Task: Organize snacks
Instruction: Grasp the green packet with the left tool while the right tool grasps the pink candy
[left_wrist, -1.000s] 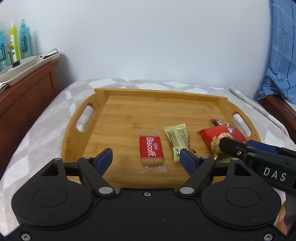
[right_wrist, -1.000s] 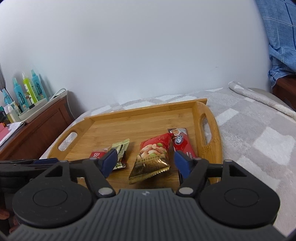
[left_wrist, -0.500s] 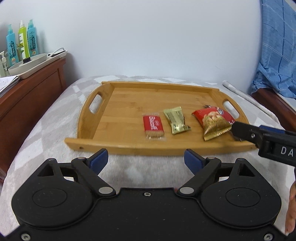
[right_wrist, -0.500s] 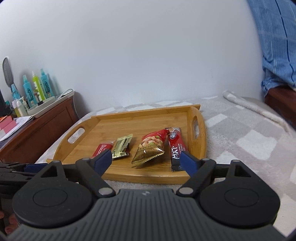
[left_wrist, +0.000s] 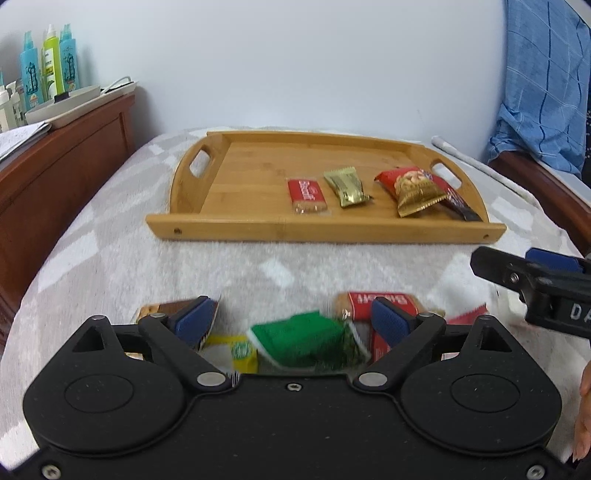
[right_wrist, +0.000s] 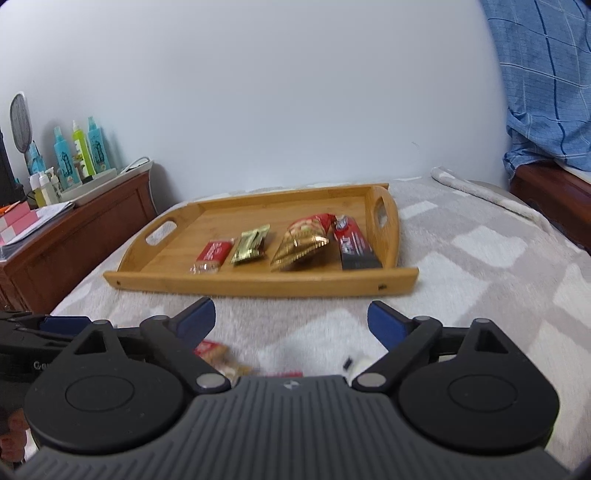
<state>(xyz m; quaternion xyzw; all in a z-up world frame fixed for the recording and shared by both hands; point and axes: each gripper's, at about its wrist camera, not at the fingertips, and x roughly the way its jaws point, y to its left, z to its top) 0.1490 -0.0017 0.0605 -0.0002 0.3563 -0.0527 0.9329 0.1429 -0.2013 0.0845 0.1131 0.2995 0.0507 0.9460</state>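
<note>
Left gripper (left_wrist: 291, 317), black with blue pads: jaws opening, nothing pinched; a blurred green snack packet (left_wrist: 306, 343) lies on the blanket in the lower centre of the left wrist view, between the pads but untouched by them. A brown-wrapped bar (left_wrist: 166, 309) sits by the left pad, a red biscuit packet (left_wrist: 373, 301) by the right pad.

Right gripper (right_wrist: 291, 321), black with blue pads: jaws opening, nothing between them but grey-and-white checked blanket (right_wrist: 480, 266).

Rectangular bamboo tray with cut-out handles (right_wrist: 258, 284) sits on the blanket, mid-frame. In a row along its near edge, left to right: red Biscoff biscuit packet (right_wrist: 214, 253), gold foil packet (right_wrist: 251, 243), red-and-gold nut bag (right_wrist: 303, 240), red-and-black stick sachet (right_wrist: 354, 243).

Upper left: wooden cabinet (right_wrist: 74, 236) bearing coloured bottles (right_wrist: 79, 153).
</note>
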